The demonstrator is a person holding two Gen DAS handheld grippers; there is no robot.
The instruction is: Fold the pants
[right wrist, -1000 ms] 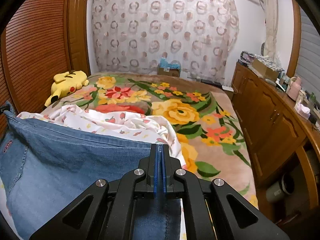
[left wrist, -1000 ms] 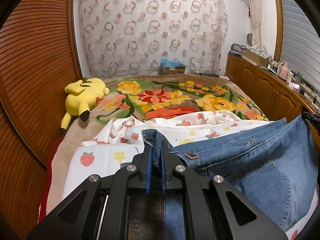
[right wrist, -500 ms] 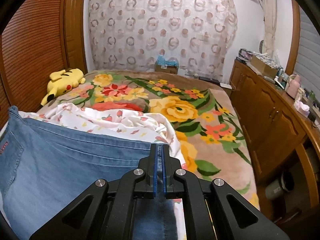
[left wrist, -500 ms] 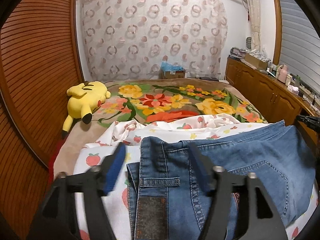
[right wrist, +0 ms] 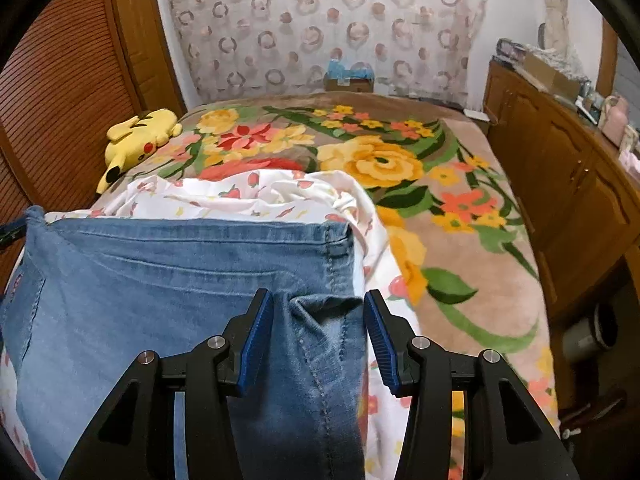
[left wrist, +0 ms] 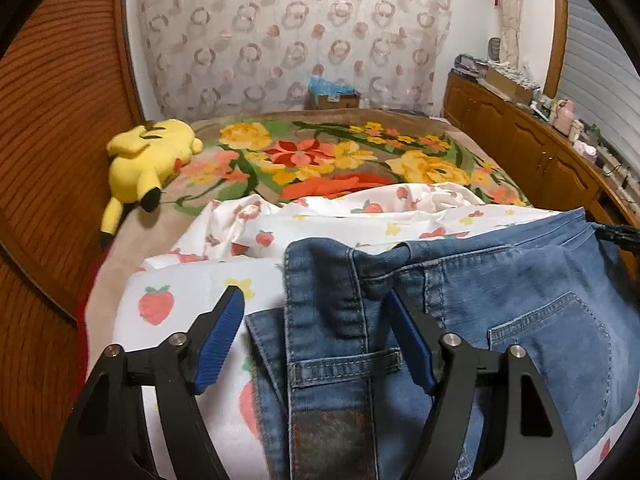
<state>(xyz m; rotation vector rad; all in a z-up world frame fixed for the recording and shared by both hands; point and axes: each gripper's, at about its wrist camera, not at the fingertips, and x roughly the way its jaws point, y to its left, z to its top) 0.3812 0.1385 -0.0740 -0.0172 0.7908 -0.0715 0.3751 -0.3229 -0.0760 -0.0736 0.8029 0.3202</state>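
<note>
Blue jeans lie spread over a white strawberry-print sheet at the near end of the bed, which carries a floral blanket. Left gripper stands released, blue pads wide apart; the waistband end w/ belt loop and a brownish label patch runs up between them, denim passing through the gap w/o either pad pressing on it, as far as the left wrist view shows. The right-hand pad sits just beside the fabric, possibly grazing it; blur makes that hard to call. A back pocket shows to the right of that gripper. Right gripper has its jaws opening: a bunched fold of denim at the jeans' right edge sits between the pads, left pad close against the fabric, right pad apart from it w/ sheet showing in the gap. From the right wrist view the jeans reach across to the sheet's left edge, where a corner of denim stands up beside a dark object that's cut off by the frame, prob. the other gripper. Lower part of the jeans is hidden under both gripper bodies, so how the legs lie can't be told. Yellow plush toy lies on the blanket at the bed's left edge, well apart from the jeans. Wooden cabinets run along the bed's right side.
</note>
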